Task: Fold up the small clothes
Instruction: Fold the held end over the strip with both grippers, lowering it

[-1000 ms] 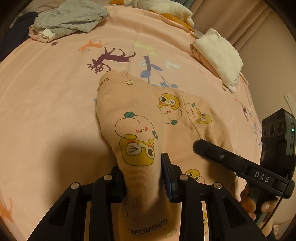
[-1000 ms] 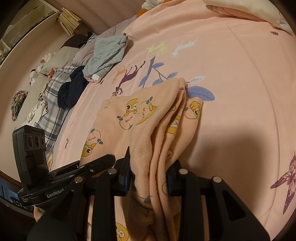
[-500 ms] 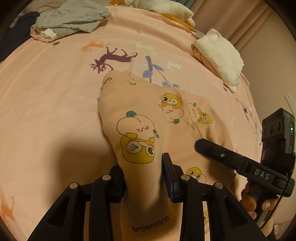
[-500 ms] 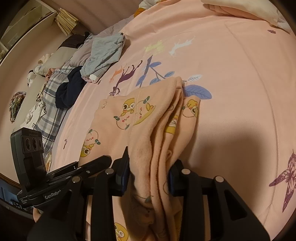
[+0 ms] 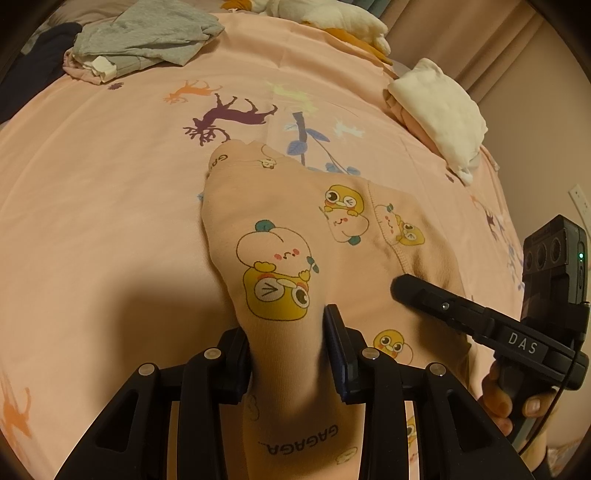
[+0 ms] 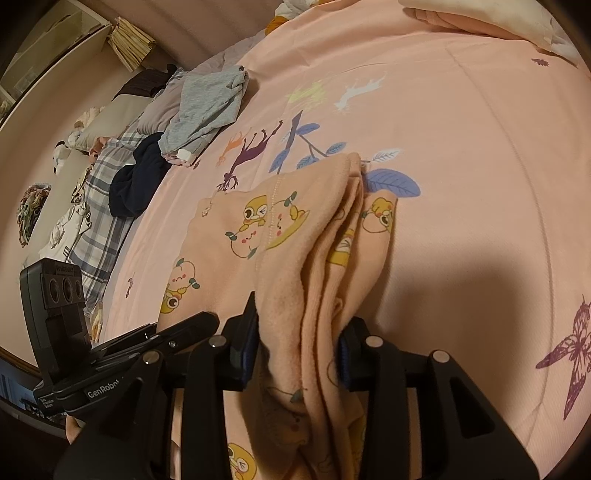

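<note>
A small peach garment printed with yellow cartoon characters lies on the pink bedspread. My left gripper is shut on its near left edge. My right gripper is shut on the bunched, folded layers at its near right edge, and the garment stretches away from both grippers. In the left wrist view the right gripper reaches in from the right. In the right wrist view the left gripper sits at the lower left.
A grey garment lies far left on the bed, with dark and plaid clothes beside it. A folded white and pink stack sits at the far right. Plush toys lie at the far edge.
Both grippers keep their hold; the garment and the views have shifted only slightly, with the cloth drawn a little nearer.
</note>
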{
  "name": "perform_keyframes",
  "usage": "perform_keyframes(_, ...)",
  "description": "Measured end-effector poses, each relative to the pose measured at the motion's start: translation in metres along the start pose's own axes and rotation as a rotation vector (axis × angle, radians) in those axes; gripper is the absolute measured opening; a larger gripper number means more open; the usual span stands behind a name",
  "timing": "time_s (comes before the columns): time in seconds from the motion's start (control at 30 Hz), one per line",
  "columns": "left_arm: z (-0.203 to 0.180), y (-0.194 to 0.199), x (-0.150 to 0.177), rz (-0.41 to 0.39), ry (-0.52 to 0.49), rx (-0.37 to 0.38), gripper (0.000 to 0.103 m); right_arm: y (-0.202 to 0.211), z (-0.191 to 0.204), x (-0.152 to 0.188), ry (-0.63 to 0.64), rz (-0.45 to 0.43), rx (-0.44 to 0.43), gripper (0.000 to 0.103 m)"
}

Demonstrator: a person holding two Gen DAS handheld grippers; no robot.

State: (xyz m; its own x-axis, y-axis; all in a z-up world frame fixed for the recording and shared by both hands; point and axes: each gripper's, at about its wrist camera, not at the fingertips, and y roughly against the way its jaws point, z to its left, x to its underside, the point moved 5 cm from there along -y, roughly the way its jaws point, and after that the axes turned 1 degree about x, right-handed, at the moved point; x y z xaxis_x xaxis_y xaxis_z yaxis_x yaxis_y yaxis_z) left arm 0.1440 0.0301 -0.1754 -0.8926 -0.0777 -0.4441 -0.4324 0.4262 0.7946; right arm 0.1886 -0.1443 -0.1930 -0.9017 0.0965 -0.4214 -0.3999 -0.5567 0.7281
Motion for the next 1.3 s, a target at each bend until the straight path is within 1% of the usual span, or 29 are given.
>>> perform_keyframes(0.27,0.001,0.001,0.001,-0.003,0.000,-0.005,0.034,0.001,-0.004,-0.001,-0.009,0.000,0.006,0.040)
perform_keyframes(0.93,0.008,0.015,0.006,-0.019,0.004,-0.022,0.034,0.007,-0.007,-0.001,-0.017,-0.008,0.019,0.040)
perform_keyframes(1.3,0.003,0.022,0.013,-0.033,0.012,-0.039,0.034,0.011,-0.006,0.002,-0.019,-0.014,0.033,0.041)
